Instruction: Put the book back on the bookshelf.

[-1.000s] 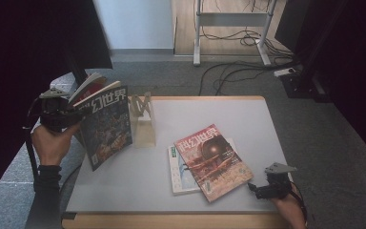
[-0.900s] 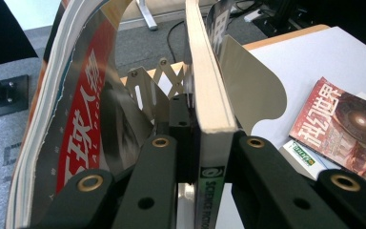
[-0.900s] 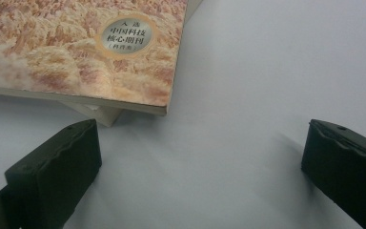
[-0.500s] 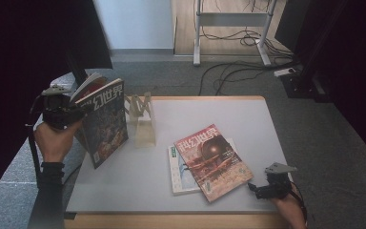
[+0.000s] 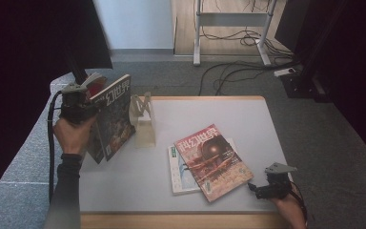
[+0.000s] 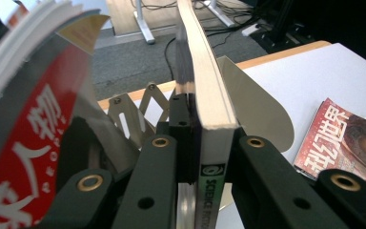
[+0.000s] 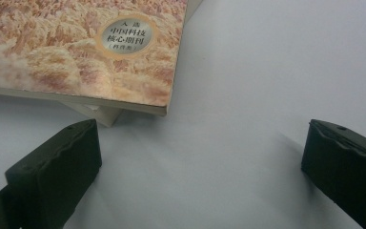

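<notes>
While held upright at the bench's left edge, beside the metal bookend, the magazine is pinched by its spine in the left gripper. Right gripper: fingers spread, low near the stacked magazines.

A: What's at the left of the frame?
B: The left gripper holds a magazine upright beside the bookend.
A: Lower right?
B: The right gripper, near two stacked magazines.

You see glossy paper magazines, a pale metal bookend rack and a matt, smooth grey tabletop.
</notes>
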The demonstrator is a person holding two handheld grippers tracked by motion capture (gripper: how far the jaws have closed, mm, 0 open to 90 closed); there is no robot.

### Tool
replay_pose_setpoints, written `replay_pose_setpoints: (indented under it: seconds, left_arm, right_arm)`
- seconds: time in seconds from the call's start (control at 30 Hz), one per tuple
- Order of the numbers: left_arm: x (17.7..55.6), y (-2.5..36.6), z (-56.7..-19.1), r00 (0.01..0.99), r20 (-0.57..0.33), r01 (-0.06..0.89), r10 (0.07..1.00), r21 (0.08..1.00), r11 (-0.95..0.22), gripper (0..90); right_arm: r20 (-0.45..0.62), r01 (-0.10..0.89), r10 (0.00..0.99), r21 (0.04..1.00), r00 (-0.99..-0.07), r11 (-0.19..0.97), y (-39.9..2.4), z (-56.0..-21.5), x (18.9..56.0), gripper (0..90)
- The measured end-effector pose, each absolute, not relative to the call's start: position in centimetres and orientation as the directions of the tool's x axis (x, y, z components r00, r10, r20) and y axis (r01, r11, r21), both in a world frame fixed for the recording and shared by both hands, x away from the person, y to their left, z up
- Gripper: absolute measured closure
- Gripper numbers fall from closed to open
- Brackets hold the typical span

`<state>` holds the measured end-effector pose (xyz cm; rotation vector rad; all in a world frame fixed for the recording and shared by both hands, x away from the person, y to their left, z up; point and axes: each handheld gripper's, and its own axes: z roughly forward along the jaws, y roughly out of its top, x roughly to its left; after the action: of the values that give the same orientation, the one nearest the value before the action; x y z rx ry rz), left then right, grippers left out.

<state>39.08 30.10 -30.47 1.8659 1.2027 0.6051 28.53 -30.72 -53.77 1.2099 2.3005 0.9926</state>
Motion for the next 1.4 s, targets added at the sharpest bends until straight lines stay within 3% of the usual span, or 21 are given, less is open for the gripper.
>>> replay_pose_setpoints:
  seconds: [0.5,0.8,1.0,1.07,1.2,1.4]
  left_arm:
    - [36.5,32.1,-30.9,0.489,-0.067,0.616,0.87,0.732,-0.29,80.6]
    - [35.8,32.9,-30.9,0.517,-0.134,0.64,0.846,0.716,-0.278,71.9]
    - [36.3,32.3,-31.0,0.509,-0.105,0.65,0.854,0.698,-0.301,69.8]
    - [36.6,32.0,-31.1,0.507,-0.094,0.658,0.857,0.684,-0.315,70.8]
    - [36.9,31.6,-31.0,0.487,-0.076,0.664,0.87,0.679,-0.313,81.1]
    - [37.4,32.0,-30.9,0.446,-0.119,0.659,0.887,0.714,-0.235,82.9]
  right_arm:
    - [0.009,0.571,0.823,0.725,-0.568,0.386,-30.7,-53.8,28.5,0.0]
    - [0.008,0.571,0.823,0.725,-0.568,0.387,-30.7,-53.8,28.5,0.0]
    - [0.009,0.571,0.823,0.725,-0.568,0.386,-30.7,-53.8,28.5,0.0]
    - [0.009,0.57,0.823,0.725,-0.568,0.386,-30.7,-53.8,28.5,0.0]
    - [0.009,0.57,0.823,0.725,-0.568,0.386,-30.7,-53.8,28.5,0.0]
    - [0.009,0.57,0.822,0.725,-0.569,0.386,-30.7,-53.8,28.5,0.0]
